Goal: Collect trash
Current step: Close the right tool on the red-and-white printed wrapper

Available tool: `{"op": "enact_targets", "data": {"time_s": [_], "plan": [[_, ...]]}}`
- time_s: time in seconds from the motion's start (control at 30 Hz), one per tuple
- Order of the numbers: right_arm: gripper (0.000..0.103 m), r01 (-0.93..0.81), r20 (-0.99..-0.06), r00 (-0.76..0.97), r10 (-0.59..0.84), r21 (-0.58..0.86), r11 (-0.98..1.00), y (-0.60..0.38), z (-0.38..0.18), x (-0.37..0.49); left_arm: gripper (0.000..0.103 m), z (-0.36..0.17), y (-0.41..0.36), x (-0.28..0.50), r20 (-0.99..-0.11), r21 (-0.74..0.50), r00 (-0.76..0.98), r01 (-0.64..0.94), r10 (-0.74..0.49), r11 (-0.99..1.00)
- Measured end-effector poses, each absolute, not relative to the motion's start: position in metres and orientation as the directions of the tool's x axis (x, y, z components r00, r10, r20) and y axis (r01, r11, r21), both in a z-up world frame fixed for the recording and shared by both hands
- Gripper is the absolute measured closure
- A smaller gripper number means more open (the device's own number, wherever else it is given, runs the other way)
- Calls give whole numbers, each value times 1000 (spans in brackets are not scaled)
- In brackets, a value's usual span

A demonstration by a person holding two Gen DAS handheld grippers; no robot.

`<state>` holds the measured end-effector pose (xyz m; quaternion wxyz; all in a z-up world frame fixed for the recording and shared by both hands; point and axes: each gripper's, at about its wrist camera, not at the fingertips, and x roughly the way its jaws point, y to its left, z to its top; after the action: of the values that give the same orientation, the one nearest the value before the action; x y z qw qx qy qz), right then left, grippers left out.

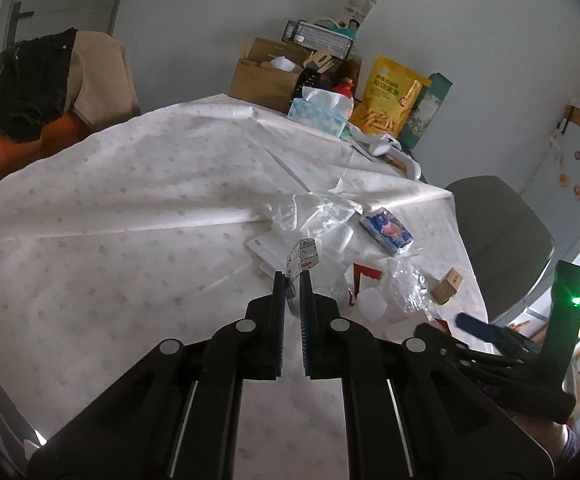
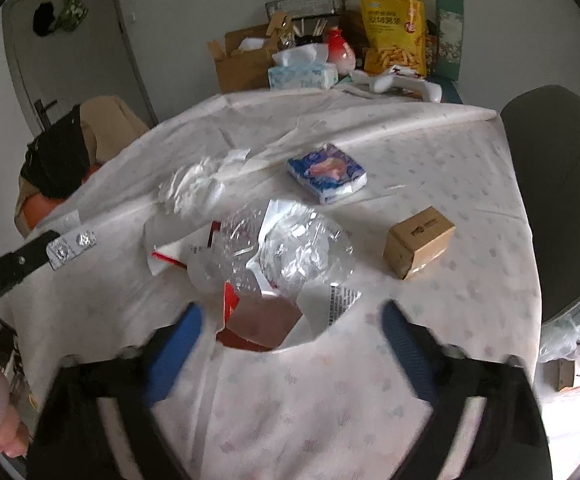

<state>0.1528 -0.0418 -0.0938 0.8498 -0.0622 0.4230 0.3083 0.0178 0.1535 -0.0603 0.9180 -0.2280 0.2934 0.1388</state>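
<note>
One yellow snack bag (image 2: 393,32), Chinese print unreadable; small brown box (image 2: 417,242) bears faint mark

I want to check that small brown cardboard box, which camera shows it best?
The right wrist view: the small brown box sits large and unobstructed on the tablecloth. In the left wrist view it is tiny, near the cloth's right edge.

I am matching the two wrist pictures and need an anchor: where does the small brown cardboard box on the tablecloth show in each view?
Left wrist view: the small brown cardboard box lies right of centre, near the table's right edge, beyond the crumpled clear plastic wrap.
Right wrist view: the box sits right of centre, right of the plastic wrap.
Shared landmark: the blue tissue packet, lying beyond the box in both.
</note>
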Motion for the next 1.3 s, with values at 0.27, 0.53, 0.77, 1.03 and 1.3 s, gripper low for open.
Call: {"op": "enact_targets", "data": {"time_s": [0.27, 0.53, 0.77, 1.03, 1.3], "plan": [[67, -613, -737, 428, 523, 189, 767, -57, -86, 135, 95, -59, 139, 20, -596, -343, 798, -357, 92, 869], [73, -592, -706, 441, 554, 235, 771, -91, -76, 119, 95, -57, 122, 22, -587, -351, 807, -319, 58, 880], [84, -554, -693, 464, 552, 259, 791, -124, -74, 115, 95, -53, 90, 36, -582, -342, 813, -251, 5, 906], [85, -513, -674, 492, 551, 287, 809, -156, -71, 112, 95, -52, 58, 48, -581, -333, 813, -183, -48, 925], [85, -449, -649, 547, 529, 306, 839, -197, -61, 109, 95, -53, 25, 64, -587, -323, 802, -109, -109, 940]]}}
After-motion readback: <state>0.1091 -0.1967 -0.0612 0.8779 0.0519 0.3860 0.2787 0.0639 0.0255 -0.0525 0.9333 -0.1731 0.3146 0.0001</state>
